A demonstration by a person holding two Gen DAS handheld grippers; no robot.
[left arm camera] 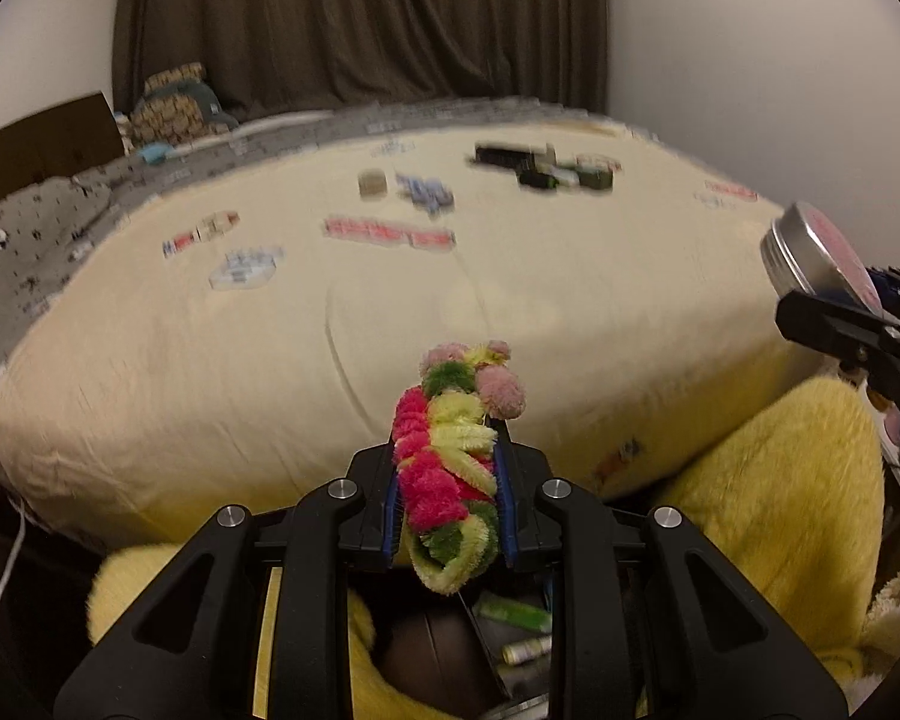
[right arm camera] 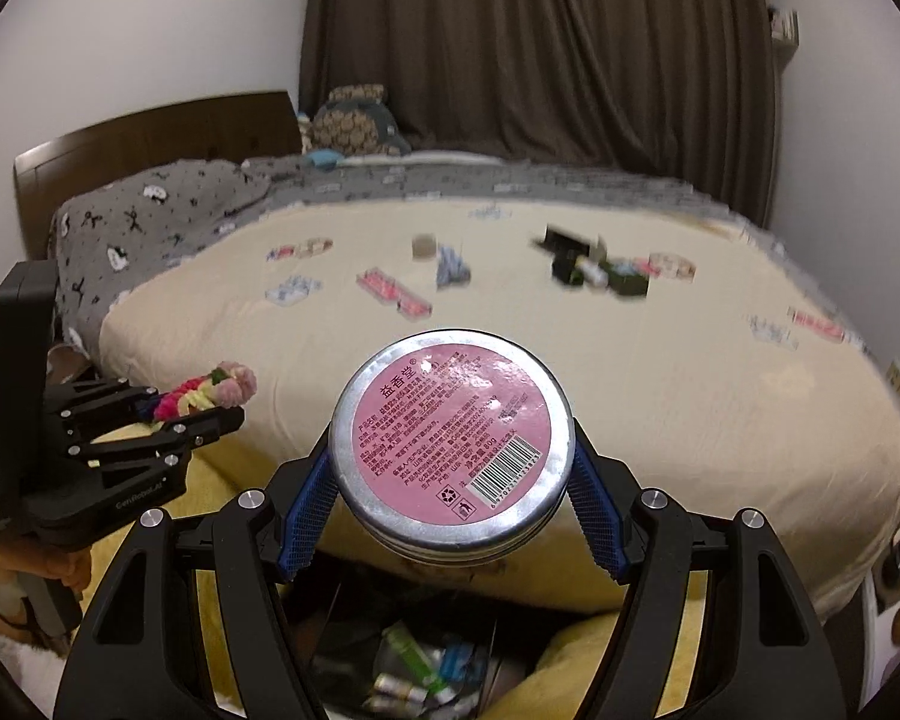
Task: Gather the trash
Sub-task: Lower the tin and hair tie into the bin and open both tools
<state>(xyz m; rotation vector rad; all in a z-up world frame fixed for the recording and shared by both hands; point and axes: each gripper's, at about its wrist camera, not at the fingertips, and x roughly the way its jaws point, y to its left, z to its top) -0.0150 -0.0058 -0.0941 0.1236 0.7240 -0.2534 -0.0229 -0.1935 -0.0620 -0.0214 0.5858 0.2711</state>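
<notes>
My left gripper (left arm camera: 447,450) is shut on a fuzzy pink, yellow and green pipe-cleaner bundle (left arm camera: 450,396), held above the foot of the bed. The right wrist view shows that gripper (right arm camera: 204,405) and its bundle (right arm camera: 222,387) at the left. My right gripper (right arm camera: 450,450) is shut on a round metal tin (right arm camera: 450,420) with a pink label and barcode facing the camera. In the left wrist view the tin (left arm camera: 804,252) and the right gripper (left arm camera: 834,294) sit at the right edge. Below both grippers is a dark bin (right arm camera: 342,618) holding small tubes and wrappers.
The cream bed cover (left arm camera: 270,360) carries several scattered items: a red wrapper (left arm camera: 390,232), black boxes (left arm camera: 540,165) and small packets. A yellow plush blanket (left arm camera: 780,480) surrounds the bin (left arm camera: 426,648). A grey patterned pillow (right arm camera: 150,216), headboard and dark curtain stand behind.
</notes>
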